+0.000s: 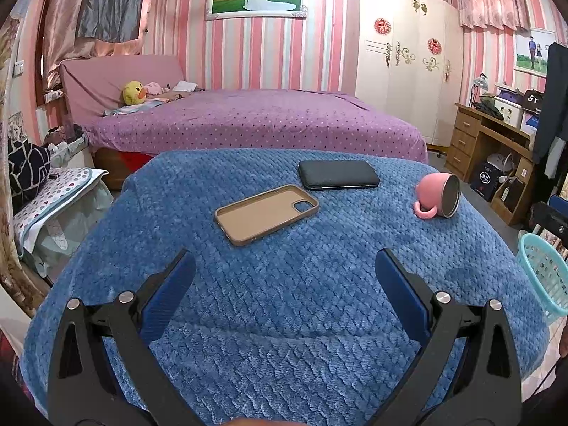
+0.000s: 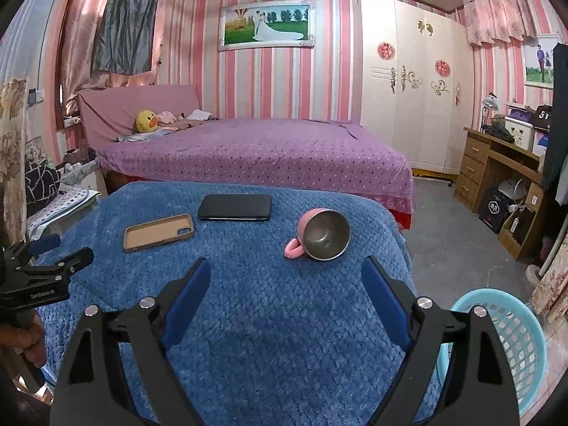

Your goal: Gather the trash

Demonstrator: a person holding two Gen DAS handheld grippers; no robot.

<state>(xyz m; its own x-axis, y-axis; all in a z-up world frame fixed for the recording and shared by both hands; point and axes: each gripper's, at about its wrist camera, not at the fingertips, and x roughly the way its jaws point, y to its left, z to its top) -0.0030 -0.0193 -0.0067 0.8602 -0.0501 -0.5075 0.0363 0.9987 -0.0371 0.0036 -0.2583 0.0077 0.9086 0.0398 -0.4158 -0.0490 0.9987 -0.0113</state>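
Note:
On the blue blanket-covered table (image 1: 284,301) lie a tan phone case (image 1: 266,213), a black phone (image 1: 339,174) and a pink mug (image 1: 438,197) tipped on its side. My left gripper (image 1: 284,266) hangs open over the blanket, short of the case, with nothing between its fingers. In the right wrist view the tan phone case (image 2: 158,232), the black phone (image 2: 235,207) and the pink mug (image 2: 321,236) lie ahead of my right gripper (image 2: 285,273), which is open and holds nothing. The left gripper (image 2: 67,248) shows at the left edge, held by a hand.
A turquoise basket (image 2: 507,351) stands on the floor at the table's right side, also the turquoise basket (image 1: 543,273) at the left view's right edge. Behind the table is a purple bed (image 1: 255,120). A wooden desk (image 2: 497,174) and a white wardrobe (image 2: 408,99) line the right wall.

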